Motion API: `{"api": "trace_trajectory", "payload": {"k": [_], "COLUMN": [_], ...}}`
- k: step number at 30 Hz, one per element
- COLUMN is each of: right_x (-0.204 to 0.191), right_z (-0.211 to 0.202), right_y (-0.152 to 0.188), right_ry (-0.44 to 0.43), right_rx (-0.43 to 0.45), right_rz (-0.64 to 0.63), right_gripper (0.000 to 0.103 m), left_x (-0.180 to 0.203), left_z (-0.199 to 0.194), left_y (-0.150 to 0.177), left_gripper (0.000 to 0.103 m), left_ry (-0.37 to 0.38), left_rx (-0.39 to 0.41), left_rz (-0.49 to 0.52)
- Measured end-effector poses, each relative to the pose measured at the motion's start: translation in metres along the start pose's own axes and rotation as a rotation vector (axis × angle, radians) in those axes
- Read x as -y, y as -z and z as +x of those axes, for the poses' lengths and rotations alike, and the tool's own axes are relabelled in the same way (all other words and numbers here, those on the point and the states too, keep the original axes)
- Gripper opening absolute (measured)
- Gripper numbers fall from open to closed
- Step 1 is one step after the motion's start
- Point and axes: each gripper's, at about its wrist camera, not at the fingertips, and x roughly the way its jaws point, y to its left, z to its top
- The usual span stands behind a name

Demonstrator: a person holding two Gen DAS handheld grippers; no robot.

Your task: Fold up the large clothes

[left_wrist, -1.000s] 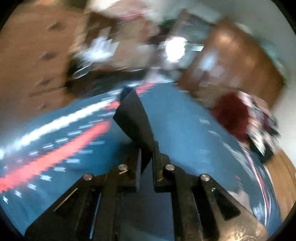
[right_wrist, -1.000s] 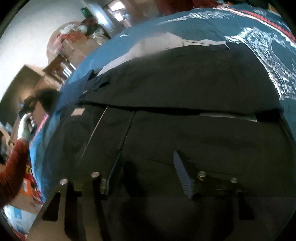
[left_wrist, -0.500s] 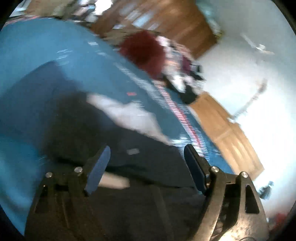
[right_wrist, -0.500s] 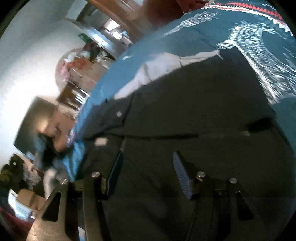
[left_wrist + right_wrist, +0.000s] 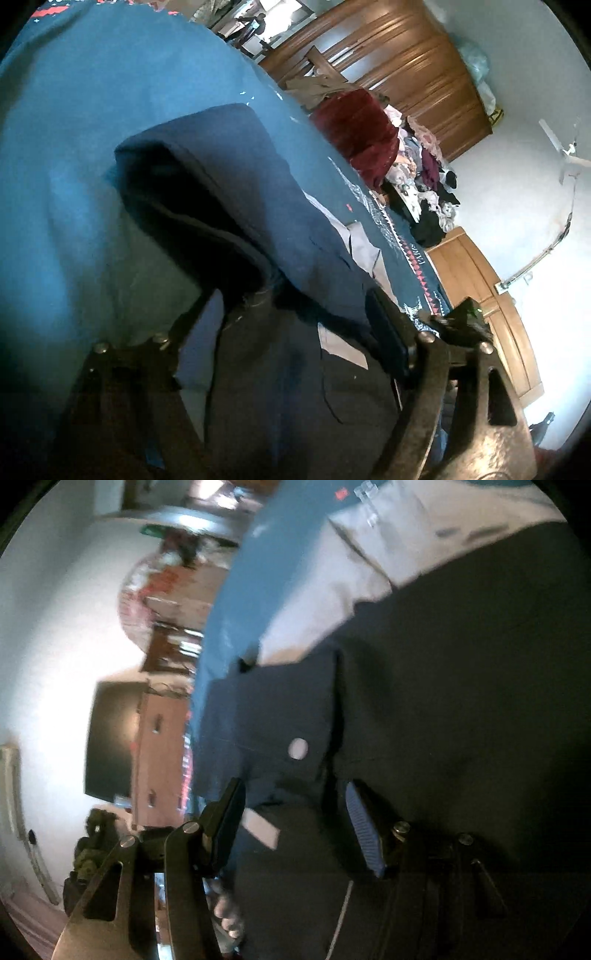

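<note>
1. The large dark navy cloth garment (image 5: 258, 206) lies spread on the teal patterned bedspread (image 5: 66, 155), part of it doubled over in a loose hump right in front of my left gripper (image 5: 291, 321). I judge it soft, limp and fairly light; it will sag and drag, so I should take it at a hem or corner, both layers together.
2. My left gripper stands spread wide, gripping nothing, with the fold's raw edge between its fingers.
3. My right gripper (image 5: 295, 819) is also spread apart and empty, low over the garment near the white button (image 5: 298, 748) on a band.
4. Only the left view shows the raised fold, the dark red fabric heap (image 5: 358, 136) at the bed's far side and the wooden wardrobe (image 5: 399, 66).
5. Only the right view shows the button and the pale grey lining (image 5: 332, 590) beyond it; that band looks the firmer place to pinch.
</note>
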Motion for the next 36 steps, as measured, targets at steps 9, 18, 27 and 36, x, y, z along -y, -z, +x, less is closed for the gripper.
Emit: {"api": "trace_trajectory", "payload": {"k": [9,18,27,36], "right_x": [-0.003,-0.015,0.045,0.111], "right_z": [0.033,-0.077,-0.176,-0.213], "right_y": [-0.012,0.012,0.027,0.032], "right_ry": [0.039,0.015,0.183,0.224], "right_rx": [0.000,0.250,0.388,0.457], "right_rz": [-0.015,-0.087,-0.015,0.063], "right_gripper": [0.046,0.006,0.006,0.006], "left_x": [-0.010,-0.004,-0.016,-0.007], "left_z": [-0.002,-0.029,-0.019,0.012], "left_y": [-0.003,-0.001,-0.010,-0.011], "left_gripper": [0.080,0.084,0.084,0.088], "left_ry": [0.005,-0.011,-0.070,-0.225], "left_rx": [0.006,0.136,0.140,0.034], "left_rz": [0.001,0.049,-0.005,0.068]}}
